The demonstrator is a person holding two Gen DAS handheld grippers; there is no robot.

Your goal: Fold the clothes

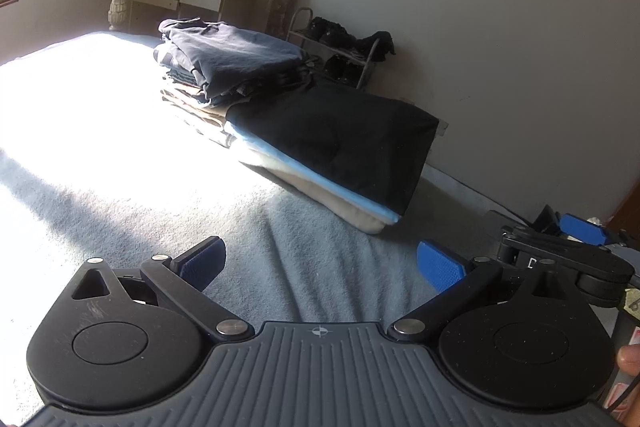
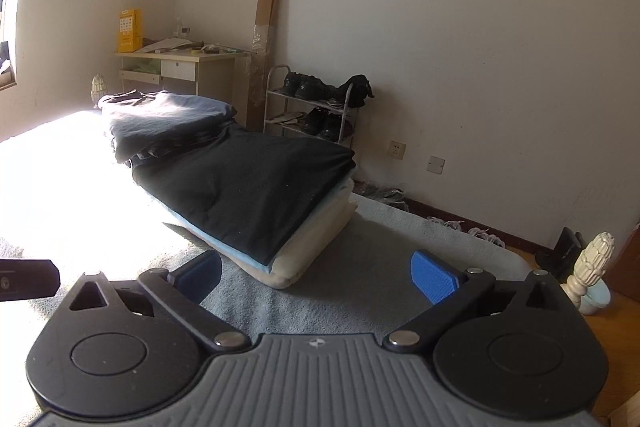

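Your left gripper (image 1: 320, 265) hangs over the grey-blue bed cover (image 1: 132, 211) with its jaws spread wide and nothing between the blue pads (image 1: 440, 269), only bare cover below them. Your right gripper (image 2: 318, 273) stands the same way, jaws wide apart and empty, its pads (image 2: 434, 281) apart from any cloth. In the left wrist view the right gripper also shows at the right edge, one blue pad raised, with a fingertip (image 1: 629, 363) of your hand just below it. The folded clothes lie ahead of both grippers on the right side of the bed: a near stack (image 2: 256, 195) with a black garment (image 1: 344, 143) on top, a light blue layer (image 1: 320, 171) under it and a cream layer (image 2: 312, 251) at the bottom, its near corner just beyond the right gripper's pads. Behind it, touching it, sits a taller far stack (image 1: 224, 67) of dark blue and beige pieces, its top one (image 2: 160, 123) slightly rumpled. Strong sunlight washes out the left part of the bed. Past the bed a desk (image 2: 188, 67) carries a yellow box (image 2: 129, 31), a long cardboard box (image 2: 266, 7) leans on the wall, and a shoe rack (image 2: 316, 107) holds dark shoes. A white bedpost finial (image 2: 592, 259) stands near right in the right wrist view
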